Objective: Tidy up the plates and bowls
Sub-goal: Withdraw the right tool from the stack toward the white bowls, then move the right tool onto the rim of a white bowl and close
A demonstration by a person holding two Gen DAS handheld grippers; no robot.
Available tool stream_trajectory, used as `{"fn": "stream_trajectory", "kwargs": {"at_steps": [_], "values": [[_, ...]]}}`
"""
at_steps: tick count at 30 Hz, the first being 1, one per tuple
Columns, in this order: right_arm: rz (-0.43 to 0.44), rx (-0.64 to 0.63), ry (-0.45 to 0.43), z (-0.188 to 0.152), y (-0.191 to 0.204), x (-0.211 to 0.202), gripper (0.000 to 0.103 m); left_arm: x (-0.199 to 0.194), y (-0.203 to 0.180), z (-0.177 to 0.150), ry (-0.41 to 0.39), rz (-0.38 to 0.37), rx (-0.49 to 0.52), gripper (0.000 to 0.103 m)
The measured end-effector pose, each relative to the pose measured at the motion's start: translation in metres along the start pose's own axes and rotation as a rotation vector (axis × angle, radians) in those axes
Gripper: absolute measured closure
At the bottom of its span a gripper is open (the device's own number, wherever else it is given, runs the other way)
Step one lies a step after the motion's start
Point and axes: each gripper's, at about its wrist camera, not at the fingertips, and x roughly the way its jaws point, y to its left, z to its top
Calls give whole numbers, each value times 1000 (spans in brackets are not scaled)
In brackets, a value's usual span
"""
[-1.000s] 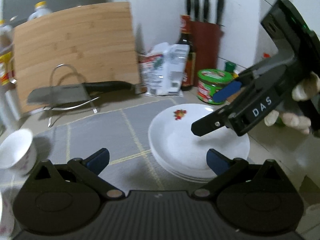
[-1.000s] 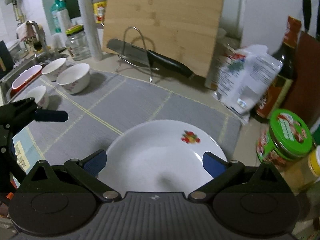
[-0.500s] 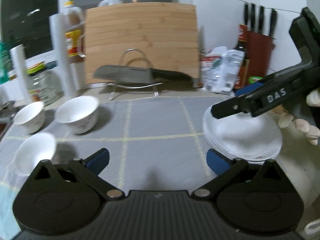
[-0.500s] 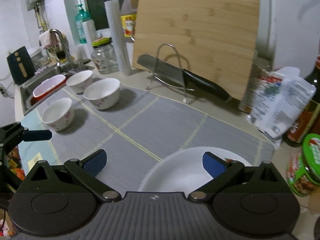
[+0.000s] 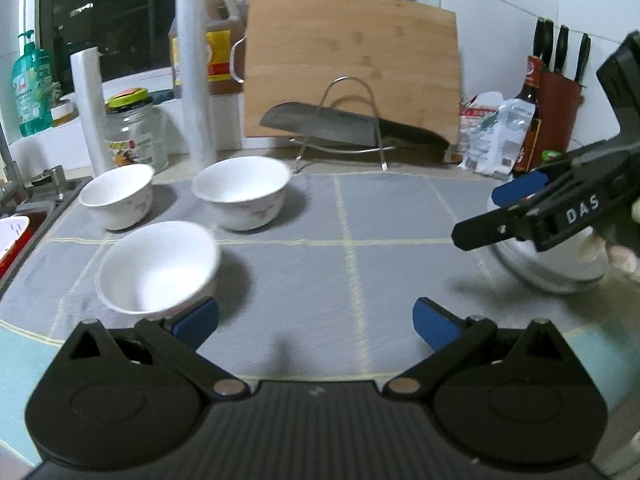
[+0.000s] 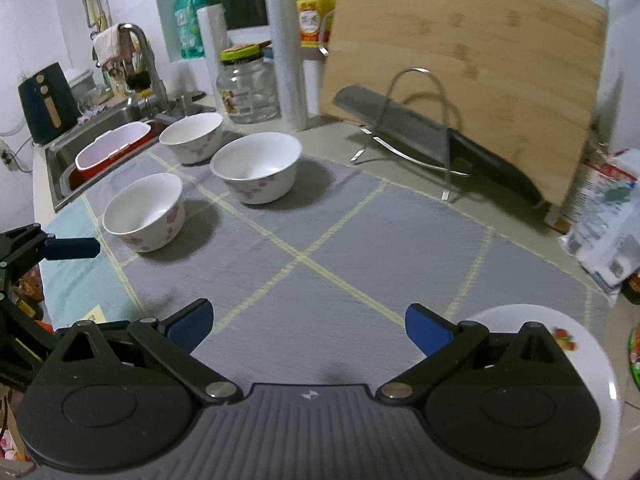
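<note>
grey matting (image 5: pixel 392 216) with pale yellow grid lines covers the kitchen counter across the middle of both views, and a steel sink (image 6: pixel 80 140) sits at the left edge of the right wrist view. three white bowls stand upright on the mat toward the left: in the left wrist view the nearest bowl (image 5: pixel 158 266) is at lower left, a wider bowl (image 5: pixel 242 192) is behind it near the centre, and a third bowl (image 5: pixel 118 194) is at the far left beside the sink edge. none of them touch. a stack of white plates (image 6: pixel 592 356) with a small red fruit print lies at the lower right of the right wrist view, partly hidden by the tool's own body; in the left wrist view it shows at the right edge behind the other tool.

the left gripper (image 5: pixel 316 322) hovers over the mat at the bottom of its view, blue pads spread wide with nothing between them, its left pad just in front of the nearest bowl. the right gripper (image 6: pixel 308 326) is likewise spread wide and empty, above bare mat with the plates to its right.

behind the mat a bamboo cutting board (image 5: pixel 352 68) leans upright in the upper centre, with a cleaver (image 5: pixel 344 128) resting across a wire rack (image 5: pixel 348 120) in front of it.
</note>
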Motion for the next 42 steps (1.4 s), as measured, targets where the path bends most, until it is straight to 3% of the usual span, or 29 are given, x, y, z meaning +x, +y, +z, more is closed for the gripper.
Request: {"fn": "stream_trajectory", "kwargs": {"at_steps": [4, 18, 42], "values": [[-15, -7, 20, 10, 29, 17, 0, 3, 29, -10, 15, 19, 52, 1], [1, -10, 24, 33, 116, 76, 0, 25, 119, -32, 40, -16, 90, 1], [76, 30, -14, 69, 156, 139, 0, 55, 147, -22, -31, -164, 242, 1]]}}
